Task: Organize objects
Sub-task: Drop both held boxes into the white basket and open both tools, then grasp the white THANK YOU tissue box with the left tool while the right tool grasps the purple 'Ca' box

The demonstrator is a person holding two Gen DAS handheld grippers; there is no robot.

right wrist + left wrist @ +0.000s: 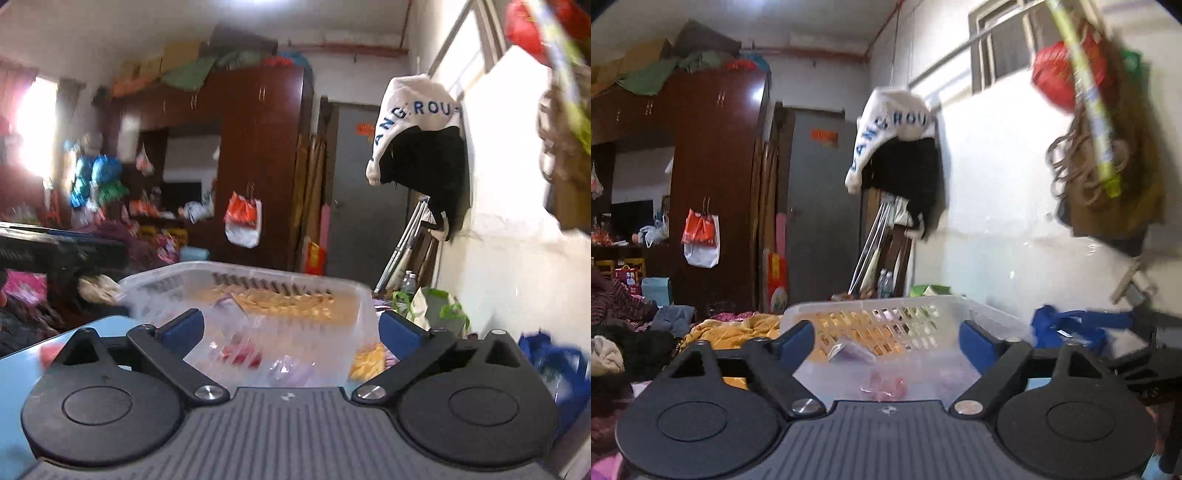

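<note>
Basket [886,321] of clear perforated plastic is sitting straight ahead of both grippers, holding small plastic packets [258,354]. Left gripper [888,341] and right gripper [291,326] are both hovering with jaws spread wide, gripping nothing. Yellow blanket [738,330] is lying beside it.

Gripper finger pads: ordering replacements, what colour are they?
Blue pads, clearest in the left wrist view.

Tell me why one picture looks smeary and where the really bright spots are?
Right wrist view: motion blur smears the clear plastic basket and the clutter at left, and the window glares white, as does the wall on the right. Left wrist view: mostly sharper, with the basket crisp, but the red bag and blue bag near the edge are smeared. Both views bend straight lines, fisheye style.
</note>
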